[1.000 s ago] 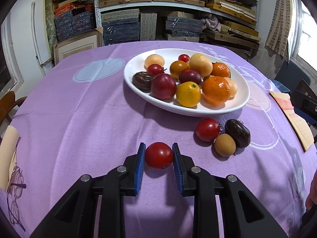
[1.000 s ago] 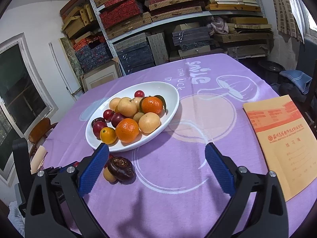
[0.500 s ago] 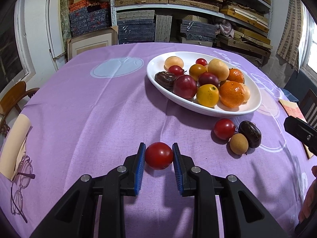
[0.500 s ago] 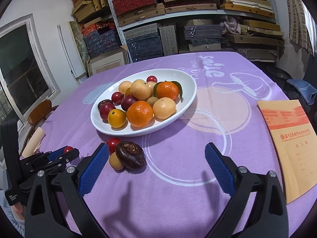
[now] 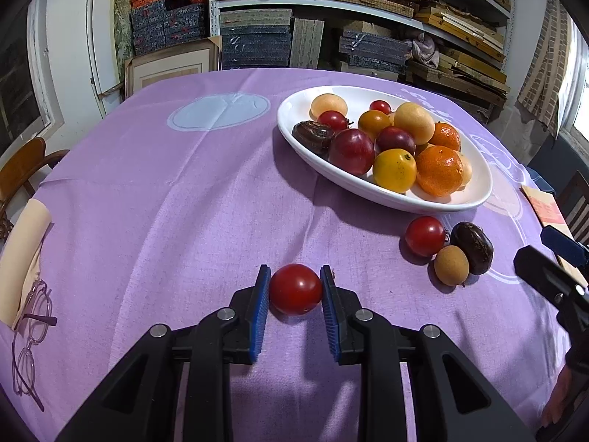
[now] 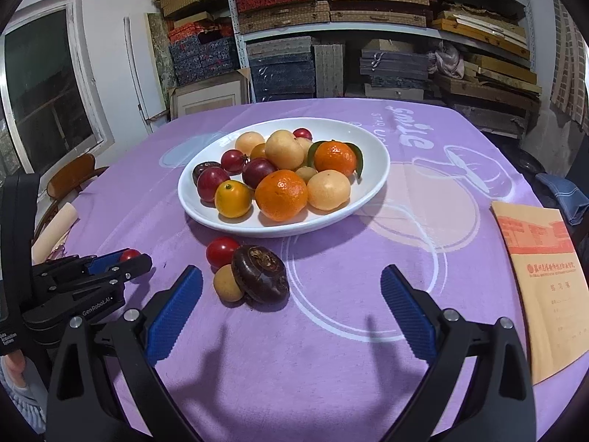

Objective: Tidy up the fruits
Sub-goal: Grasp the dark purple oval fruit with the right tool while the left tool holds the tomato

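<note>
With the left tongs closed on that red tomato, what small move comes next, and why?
Probably lift the left tongs slightly and carry the red tomato toward the white bowl. The pads already clamp it on both sides, it sits low over the purple cloth, and the bowl holds the other fruit.

Showing a purple tablecloth (image 6: 331, 350) printed with pale white circles and lettering; gleaming white, the oval dish (image 6: 371, 184); glowing red, the tomato (image 5: 295, 288) between blue ribbed pads (image 5: 260, 305); lying tan with orange print, an envelope (image 6: 548, 287).
</note>
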Demonstrator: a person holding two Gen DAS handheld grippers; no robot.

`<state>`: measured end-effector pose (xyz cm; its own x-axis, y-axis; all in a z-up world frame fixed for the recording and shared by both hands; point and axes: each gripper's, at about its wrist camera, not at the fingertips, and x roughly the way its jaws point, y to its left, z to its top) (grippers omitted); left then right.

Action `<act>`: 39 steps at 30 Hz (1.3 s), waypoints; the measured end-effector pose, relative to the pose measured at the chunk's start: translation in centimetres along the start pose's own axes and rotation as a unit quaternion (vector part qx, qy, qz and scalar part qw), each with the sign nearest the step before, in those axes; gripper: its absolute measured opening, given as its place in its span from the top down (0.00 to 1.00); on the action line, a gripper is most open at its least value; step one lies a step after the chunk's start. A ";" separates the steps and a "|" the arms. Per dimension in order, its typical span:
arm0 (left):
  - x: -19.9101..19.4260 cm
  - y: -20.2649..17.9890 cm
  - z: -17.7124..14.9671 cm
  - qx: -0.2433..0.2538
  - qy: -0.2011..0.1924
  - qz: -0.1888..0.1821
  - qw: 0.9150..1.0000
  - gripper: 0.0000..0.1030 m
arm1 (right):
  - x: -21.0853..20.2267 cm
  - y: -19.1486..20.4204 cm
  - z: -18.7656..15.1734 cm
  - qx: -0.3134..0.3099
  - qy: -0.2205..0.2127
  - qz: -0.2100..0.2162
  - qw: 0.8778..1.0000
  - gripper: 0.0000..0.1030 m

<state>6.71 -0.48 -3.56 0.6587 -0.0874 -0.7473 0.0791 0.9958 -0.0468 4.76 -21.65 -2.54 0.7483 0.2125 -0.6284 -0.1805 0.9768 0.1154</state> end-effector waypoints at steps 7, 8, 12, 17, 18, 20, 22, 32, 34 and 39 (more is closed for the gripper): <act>0.2 0.0 0.0 -0.002 0.004 -0.004 1.000 0.74 | 2.1 2.0 0.3 -0.043 0.016 -0.037 0.998 0.07; 0.2 0.1 0.0 -0.002 0.004 -0.005 1.000 0.74 | 2.7 2.1 0.5 -0.045 0.025 -0.035 0.998 0.08; 0.2 0.0 0.0 -0.001 0.004 -0.005 1.000 0.74 | 4.8 1.3 0.8 -0.007 0.066 0.023 0.998 0.32; 0.1 -0.2 0.0 0.001 0.003 -0.007 1.000 0.73 | 5.3 -0.5 0.7 0.049 0.089 0.074 0.992 0.33; 0.1 -0.2 0.0 0.002 0.002 -0.007 1.000 0.73 | 5.3 -1.3 0.6 0.069 0.091 0.090 0.989 0.33; 0.0 -0.3 0.0 0.003 0.001 -0.009 1.000 0.73 | 5.2 -2.6 0.6 0.099 0.093 0.110 0.985 0.42; 0.0 -0.4 -0.1 0.005 0.002 -0.009 1.000 0.73 | 5.2 -3.5 0.7 0.128 0.093 0.134 0.978 0.64; -0.4 -0.5 0.4 -0.003 -0.003 -0.025 1.000 0.73 | 3.2 0.1 0.8 0.003 0.057 0.051 0.997 0.78; -0.8 -0.7 1.4 0.001 -0.011 -0.031 0.999 0.73 | 1.7 0.0 1.1 0.014 0.043 0.068 0.997 0.78; -0.2 -3.3 5.6 0.045 -0.041 -0.022 0.998 0.73 | 2.1 -0.4 5.4 0.015 0.014 0.043 0.999 0.78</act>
<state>10.49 -3.88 0.46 0.7120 -0.1364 -0.6888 0.1738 0.9847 -0.0154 9.89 -21.41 0.28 0.7121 0.2955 -0.6369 -0.2243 0.9553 0.1924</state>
